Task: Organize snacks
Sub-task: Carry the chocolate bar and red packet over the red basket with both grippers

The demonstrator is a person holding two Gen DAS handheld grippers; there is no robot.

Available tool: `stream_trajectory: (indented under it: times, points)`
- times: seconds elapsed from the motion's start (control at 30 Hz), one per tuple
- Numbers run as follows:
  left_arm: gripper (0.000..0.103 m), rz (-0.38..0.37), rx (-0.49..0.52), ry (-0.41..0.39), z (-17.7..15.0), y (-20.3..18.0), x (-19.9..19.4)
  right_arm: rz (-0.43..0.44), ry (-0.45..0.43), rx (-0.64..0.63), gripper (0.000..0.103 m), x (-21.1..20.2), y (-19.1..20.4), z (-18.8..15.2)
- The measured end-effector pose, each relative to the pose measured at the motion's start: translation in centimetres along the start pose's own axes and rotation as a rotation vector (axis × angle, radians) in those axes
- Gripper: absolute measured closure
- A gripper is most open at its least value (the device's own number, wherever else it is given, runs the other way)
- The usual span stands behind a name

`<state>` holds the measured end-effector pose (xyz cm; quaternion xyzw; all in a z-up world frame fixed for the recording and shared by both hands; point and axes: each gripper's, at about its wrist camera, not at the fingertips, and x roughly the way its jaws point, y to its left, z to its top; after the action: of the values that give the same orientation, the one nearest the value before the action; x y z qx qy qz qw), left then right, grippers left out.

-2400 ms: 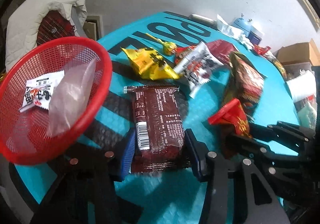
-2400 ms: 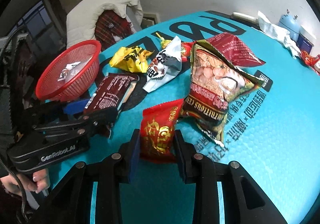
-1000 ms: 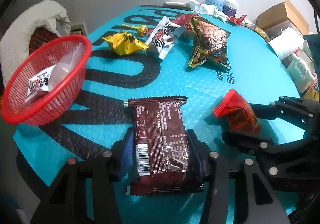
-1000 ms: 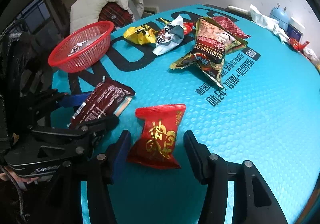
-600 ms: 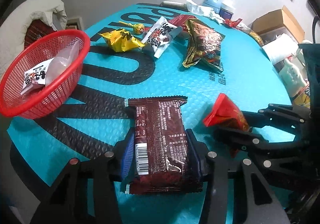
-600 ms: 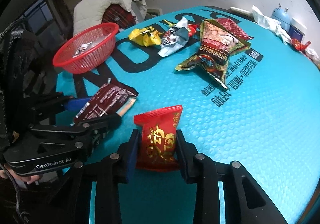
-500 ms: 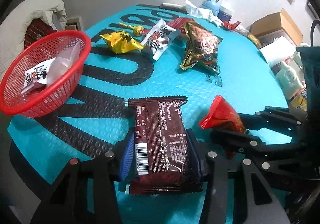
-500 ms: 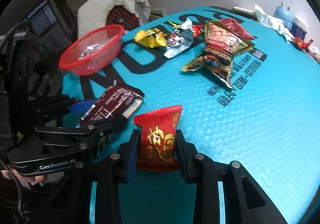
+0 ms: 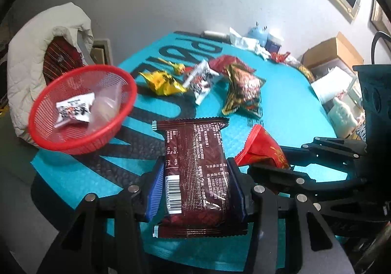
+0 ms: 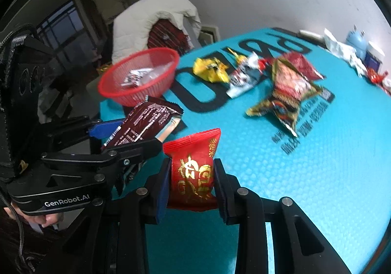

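We grip a brown snack bar (image 9: pixel 195 171) in our left gripper (image 9: pixel 195 191) and a red packet (image 10: pixel 193 171) in our right gripper (image 10: pixel 191 188), beside the red basket (image 9: pixel 80 144).

A dark brown snack bar (image 9: pixel 195 171) and a small red packet (image 10: pixel 193 171) are both raised off the teal table (image 10: pixel 317 176), near the red basket (image 9: pixel 48 137), which already holds a white packet (image 9: pixel 73 110) (beside a clear bag).
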<state>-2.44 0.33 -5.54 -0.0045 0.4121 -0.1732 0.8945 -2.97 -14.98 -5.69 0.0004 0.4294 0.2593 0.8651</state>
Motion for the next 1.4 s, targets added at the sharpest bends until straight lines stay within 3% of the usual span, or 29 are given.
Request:
stream_trajectory:
  times: [0.83,1.4]
  points:
    - [0.056,0.120,-0.052,-0.201,5.7,7.3,-5.8,0.086,-0.118,-0.169,0.071,1.1,5.5,9.9]
    - [0.056,0.220,-0.096,-0.209,9.9,14.2,-4.2,0.095,-0.113,-0.259,0.071,6.5,6.9,16.6]
